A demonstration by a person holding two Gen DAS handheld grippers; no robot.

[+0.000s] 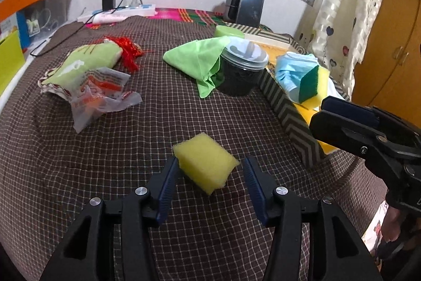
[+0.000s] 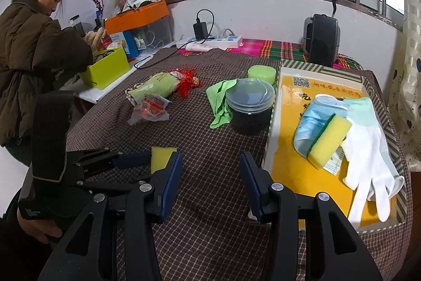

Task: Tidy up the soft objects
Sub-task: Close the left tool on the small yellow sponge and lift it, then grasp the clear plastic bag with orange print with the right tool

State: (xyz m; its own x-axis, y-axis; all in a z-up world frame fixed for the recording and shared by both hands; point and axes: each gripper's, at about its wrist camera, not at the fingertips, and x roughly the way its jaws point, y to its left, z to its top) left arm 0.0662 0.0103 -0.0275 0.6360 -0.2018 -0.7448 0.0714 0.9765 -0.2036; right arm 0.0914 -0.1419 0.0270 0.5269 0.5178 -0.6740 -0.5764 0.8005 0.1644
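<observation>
The left gripper point(image 1: 209, 170) is standing with its jaws wide and nothing pressed between them, and the yellow sponge point(image 1: 206, 165) is lying right in the gap on the checked table point(image 1: 105, 149), just ahead at twelve o'clock. The left pad looks to be at or just beside the sponge's near-left corner, while the right pad is sitting clearly apart from the far corner. The sponge is lying skewed to the jaws, its long axis running from about ten o'clock to four o'clock, so a squeeze would be catching it corner to corner rather than flat on its sides; a small roll of the wrist would likely be squaring that up. The right gripper point(image 2: 211, 167) is also hanging wide and empty, with only bare cloth between its jaws; from its view the sponge is sitting out at ten o'clock, half hidden behind its left finger. So the left hand is plainly the nearer one. Further out, at two o'clock from the left jaws, the patterned tray point(image 1: 294, 120) is already holding a green-backed sponge point(image 1: 313, 83), a blue mask point(image 1: 292, 67) and a white glove point(image 2: 368, 149).
</observation>
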